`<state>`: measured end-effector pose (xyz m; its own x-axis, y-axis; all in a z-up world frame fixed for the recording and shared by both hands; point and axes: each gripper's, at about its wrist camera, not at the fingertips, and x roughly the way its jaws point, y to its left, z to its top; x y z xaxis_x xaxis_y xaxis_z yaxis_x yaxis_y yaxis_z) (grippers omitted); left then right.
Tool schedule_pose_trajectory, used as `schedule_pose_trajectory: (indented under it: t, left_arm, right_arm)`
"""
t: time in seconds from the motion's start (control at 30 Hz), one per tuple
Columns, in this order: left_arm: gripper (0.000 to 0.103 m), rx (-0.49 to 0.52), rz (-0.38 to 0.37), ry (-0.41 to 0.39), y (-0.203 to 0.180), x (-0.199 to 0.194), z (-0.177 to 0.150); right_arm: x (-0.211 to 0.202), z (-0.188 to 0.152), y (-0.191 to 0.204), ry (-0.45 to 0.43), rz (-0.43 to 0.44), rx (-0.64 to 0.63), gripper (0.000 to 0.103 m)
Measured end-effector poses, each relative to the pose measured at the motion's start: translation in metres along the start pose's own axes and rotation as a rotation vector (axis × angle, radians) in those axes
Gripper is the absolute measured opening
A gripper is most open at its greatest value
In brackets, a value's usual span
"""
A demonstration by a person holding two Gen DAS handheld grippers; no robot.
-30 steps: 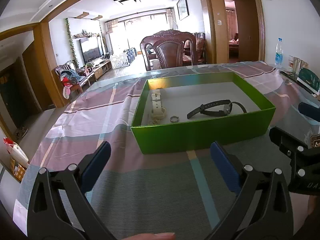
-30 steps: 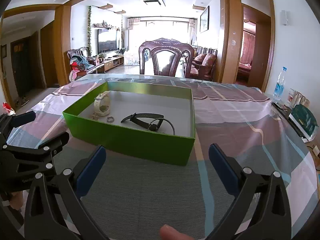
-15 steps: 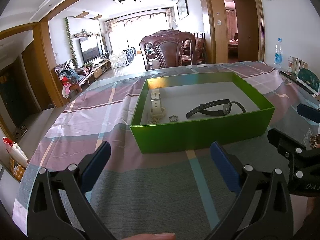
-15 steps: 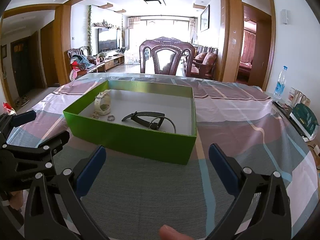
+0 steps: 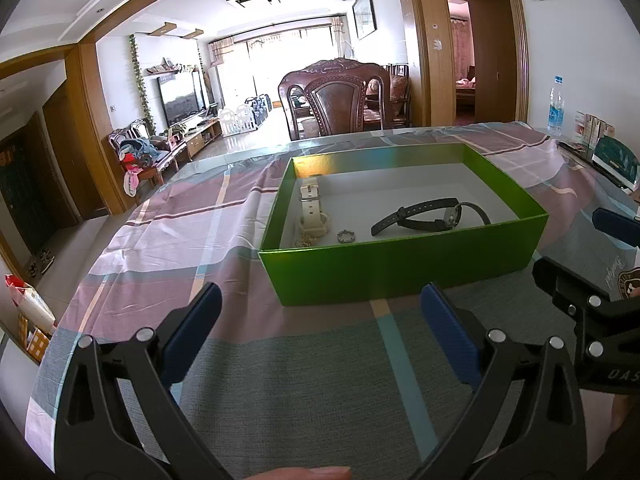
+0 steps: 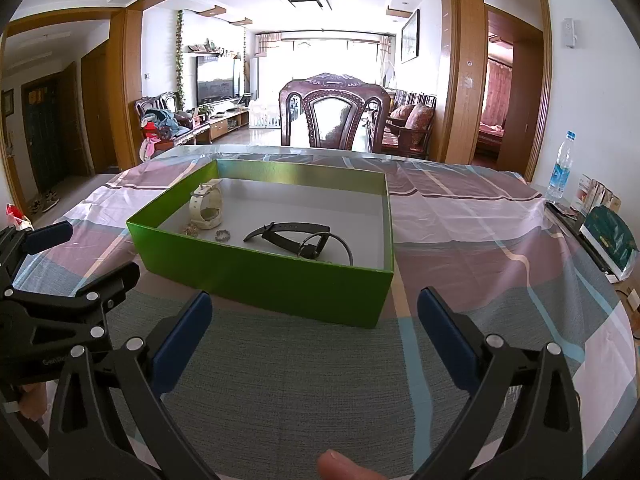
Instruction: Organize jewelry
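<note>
A green box [image 5: 400,268] [image 6: 260,276] stands on the checked tablecloth. Inside lie a white watch [image 5: 312,210] [image 6: 207,206], a black watch [image 5: 428,218] [image 6: 296,238], a small silver ring [image 5: 346,236] [image 6: 222,235] and a thin gold piece [image 5: 306,242] [image 6: 191,230]. My left gripper [image 5: 320,332] is open and empty, held over the cloth in front of the box. My right gripper [image 6: 316,332] is open and empty beside it, also in front of the box. Each gripper shows at the edge of the other's view.
A dark wooden chair [image 6: 334,116] stands at the table's far side. A water bottle [image 6: 560,170] and a green packet [image 6: 608,236] sit at the table's right edge, with small cartons beside them. The table's left edge drops to the floor.
Both grippers have drifted slightly; the box sits a little lower and nearer in the right wrist view. Nothing was picked up or released.
</note>
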<state>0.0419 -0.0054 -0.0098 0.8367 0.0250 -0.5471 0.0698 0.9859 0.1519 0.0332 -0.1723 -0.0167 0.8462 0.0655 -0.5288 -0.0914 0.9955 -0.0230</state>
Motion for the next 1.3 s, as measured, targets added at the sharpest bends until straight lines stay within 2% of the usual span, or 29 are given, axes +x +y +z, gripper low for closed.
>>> schedule_pose_trajectory:
  t: [1.3]
  left_arm:
    - [0.099,-0.005,-0.014,0.016,-0.0028,0.0011,-0.004]
  right_arm:
    - [0.0004,0.0009,-0.0006,0.004,0.0,-0.001,0.1]
